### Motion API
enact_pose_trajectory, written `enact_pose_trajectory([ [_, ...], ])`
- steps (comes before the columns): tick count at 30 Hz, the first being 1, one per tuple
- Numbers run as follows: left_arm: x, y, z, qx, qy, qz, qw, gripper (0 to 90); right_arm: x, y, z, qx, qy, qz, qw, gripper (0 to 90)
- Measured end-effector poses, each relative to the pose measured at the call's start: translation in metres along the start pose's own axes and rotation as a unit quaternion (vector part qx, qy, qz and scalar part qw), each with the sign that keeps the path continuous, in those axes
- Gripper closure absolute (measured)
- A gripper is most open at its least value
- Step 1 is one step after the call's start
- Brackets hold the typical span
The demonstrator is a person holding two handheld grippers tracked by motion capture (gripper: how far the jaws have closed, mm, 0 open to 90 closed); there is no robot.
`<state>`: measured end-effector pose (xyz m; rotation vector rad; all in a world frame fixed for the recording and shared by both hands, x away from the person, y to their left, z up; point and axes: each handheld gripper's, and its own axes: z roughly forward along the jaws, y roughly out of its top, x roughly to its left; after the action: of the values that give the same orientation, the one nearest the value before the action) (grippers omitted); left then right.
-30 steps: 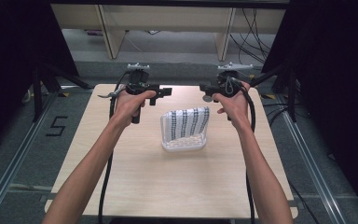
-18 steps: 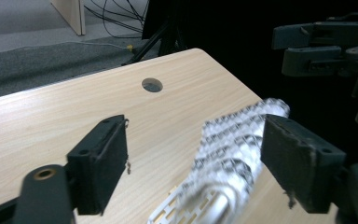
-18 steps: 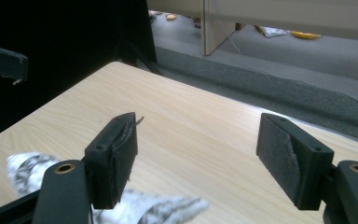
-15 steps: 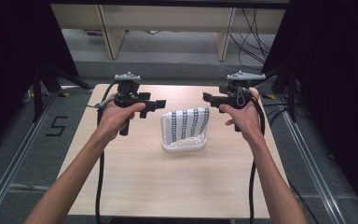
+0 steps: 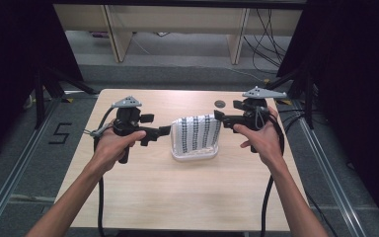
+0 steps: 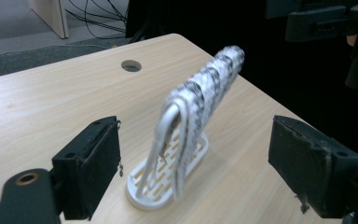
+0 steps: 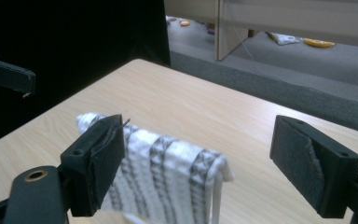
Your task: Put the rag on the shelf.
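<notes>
A white slatted rack stands mid-table with a white cloth with dark stripes draped over its top bar. My left gripper is just left of the cloth, pointing at it, open and empty. In the left gripper view the cloth and rack base sit between the wide-apart jaws of the left gripper. My right gripper is at the cloth's upper right corner, also open. The right gripper view has the cloth low between the spread jaws of the right gripper, not touching them.
The light wooden table has a small round hole behind the rack. Dark curtains flank both sides. Wooden furniture legs and cables lie on the floor beyond the far edge. Black cables trail from both grippers toward the near edge.
Both grippers have come back from the table's far edge and moved inward, ending on either side of the draped cloth. The rack and cloth have not moved.
</notes>
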<state>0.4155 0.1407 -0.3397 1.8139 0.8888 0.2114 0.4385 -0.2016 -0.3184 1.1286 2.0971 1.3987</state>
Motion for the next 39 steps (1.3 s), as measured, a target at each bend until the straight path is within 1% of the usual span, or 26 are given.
enact_pose_trajectory([
  [1,-0.002,-0.003,-0.002,0.005,0.001,0.001,1.0000,16.1,0.003,-0.004,-0.002,0.003,0.001,-0.002,1.0000,18.8],
  [2,-0.002,-0.006,-0.002,0.001,-0.001,0.003,1.0000,16.1,0.003,-0.004,-0.002,0.003,0.001,-0.002,1.0000,18.8],
  [3,-0.003,-0.009,-0.004,0.005,-0.001,0.003,1.0000,16.0,0.003,-0.005,-0.002,0.001,-0.001,-0.013,0.9999,18.8],
  [4,-0.004,-0.012,-0.006,-0.001,-0.004,0.001,1.0000,16.0,0.005,-0.007,-0.004,0.004,-0.002,-0.008,1.0000,18.8],
  [7,-0.006,-0.018,-0.010,-0.003,-0.009,0.006,0.9999,16.1,0.007,-0.013,-0.008,0.001,-0.002,-0.011,0.9999,19.0],
  [12,-0.010,-0.024,-0.015,-0.005,-0.005,0.013,0.9999,16.2,0.012,-0.018,-0.013,-0.003,0.000,-0.007,1.0000,19.1],
  [14,-0.012,-0.028,-0.016,-0.003,-0.004,0.016,0.9999,16.3,0.012,-0.020,-0.015,0.001,0.002,-0.009,1.0000,19.1],
  [16,-0.013,-0.031,-0.017,0.000,-0.002,0.017,0.9998,16.3,0.012,-0.023,-0.016,-0.005,0.003,-0.018,0.9998,19.2],
  [17,-0.013,-0.033,-0.017,0.001,-0.005,0.021,0.9998,16.3,0.014,-0.026,-0.019,-0.002,0.000,-0.011,0.9999,19.2],
  [19,-0.015,-0.036,-0.018,-0.002,-0.007,0.019,0.9998,16.3,0.014,-0.029,-0.020,-0.005,0.003,-0.011,0.9999,19.2],
  [20,-0.017,-0.039,-0.019,-0.003,-0.005,0.020,0.9998,16.3,0.014,-0.030,-0.020,-0.003,0.000,-0.012,0.9999,19.2],
  [21,-0.018,-0.040,-0.020,0.000,-0.002,0.023,0.9997,16.3,0.014,-0.032,-0.021,-0.001,0.005,-0.005,1.0000,19.1],
  [23,-0.018,-0.042,-0.020,-0.004,-0.008,0.026,0.9996,16.3,0.014,-0.035,-0.021,-0.005,0.007,-0.008,0.9999,18.9],
  [24,-0.019,-0.043,-0.021,0.001,-0.003,0.027,0.9996,16.3,0.014,-0.036,-0.021,-0.001,0.011,-0.010,0.9999,18.7],
  [26,-0.020,-0.046,-0.021,-0.003,-0.008,0.025,0.9996,16.3,0.015,-0.038,-0.022,-0.003,0.011,-0.008,0.9999,18.4],
  [27,-0.021,-0.047,-0.021,0.000,-0.008,0.026,0.9996,16.3,0.015,-0.039,-0.023,-0.003,0.007,-0.014,0.9999,18.3],
  [28,-0.021,-0.048,-0.021,-0.001,-0.010,0.028,0.9995,16.3,0.016,-0.040,-0.023,-0.004,0.013,-0.002,0.9999,18.3],
  [29,-0.023,-0.050,-0.022,-0.001,-0.010,0.031,0.9995,16.3,0.017,-0.041,-0.025,0.002,0.013,-0.010,0.9999,18.1],
  [31,-0.024,-0.052,-0.023,0.002,-0.005,0.032,0.9995,16.3,0.017,-0.042,-0.024,-0.003,0.017,-0.011,0.9998,18.0],
  [32,-0.025,-0.053,-0.023,0.002,-0.007,0.031,0.9995,16.3,0.018,-0.043,-0.026,0.000,0.012,-0.013,0.9998,18.0],
  [33,-0.025,-0.054,-0.023,-0.001,-0.009,0.031,0.9995,16.3,0.019,-0.044,-0.026,-0.001,0.015,-0.015,0.9998,18.0],
  [34,-0.026,-0.055,-0.024,0.003,-0.008,0.032,0.9995,16.3,0.020,-0.045,-0.027,-0.004,0.016,-0.010,0.9998,18.0],
  [35,-0.026,-0.056,-0.025,0.002,-0.008,0.032,0.9994,16.3,0.021,-0.047,-0.028,-0.002,0.022,-0.013,0.9997,18.0],
  [37,-0.026,-0.059,-0.026,0.004,-0.006,0.034,0.9994,16.3,0.022,-0.048,-0.029,0.000,0.020,-0.011,0.9997,18.0],
  [38,-0.026,-0.060,-0.026,0.002,-0.007,0.033,0.9994,16.3,0.021,-0.049,-0.029,-0.002,0.019,-0.022,0.9996,18.0],
  [39,-0.026,-0.061,-0.027,0.003,-0.007,0.034,0.9994,16.3,0.022,-0.050,-0.030,0.003,0.018,-0.010,0.9998,18.1],
])
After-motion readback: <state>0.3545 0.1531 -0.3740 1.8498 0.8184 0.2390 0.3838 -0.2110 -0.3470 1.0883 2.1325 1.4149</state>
